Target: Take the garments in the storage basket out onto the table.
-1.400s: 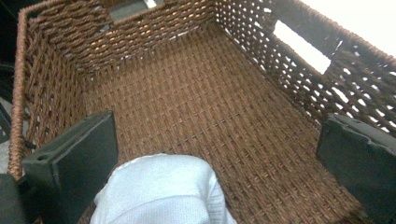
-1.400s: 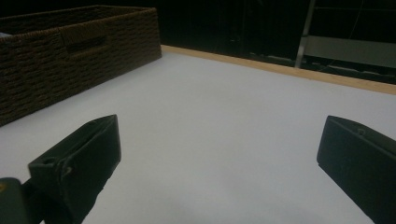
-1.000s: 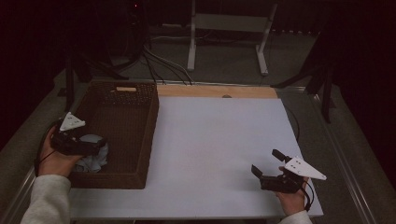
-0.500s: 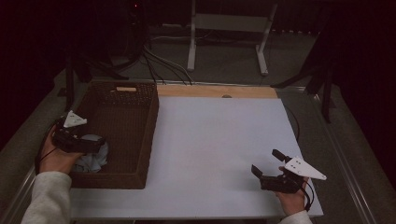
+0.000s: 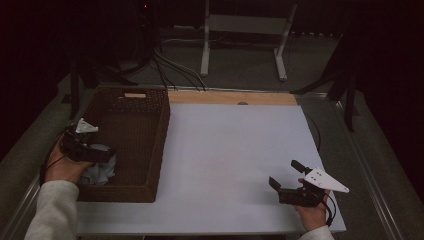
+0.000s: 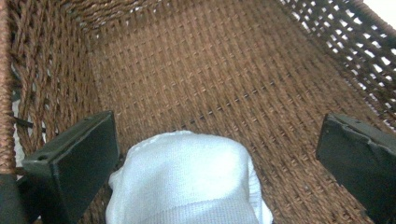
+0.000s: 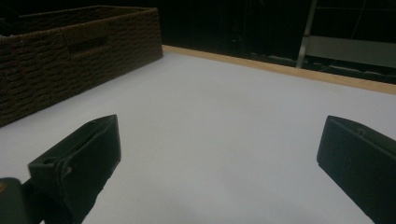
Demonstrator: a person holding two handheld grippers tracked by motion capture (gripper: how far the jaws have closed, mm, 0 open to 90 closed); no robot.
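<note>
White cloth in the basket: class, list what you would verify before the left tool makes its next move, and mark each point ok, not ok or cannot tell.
1. The left tool is open, its jaws wide apart: ok.
2. The white cloth lies between those jaws in the left gripper view: ok.
3. The jaws touch the cloth: cannot tell; the left one is close beside it, the right one stands apart.
4. The cloth lies inside the wicker basket, on its woven floor: ok.
5. The right tool is open, over bare table, well away from the basket: ok.
</note>
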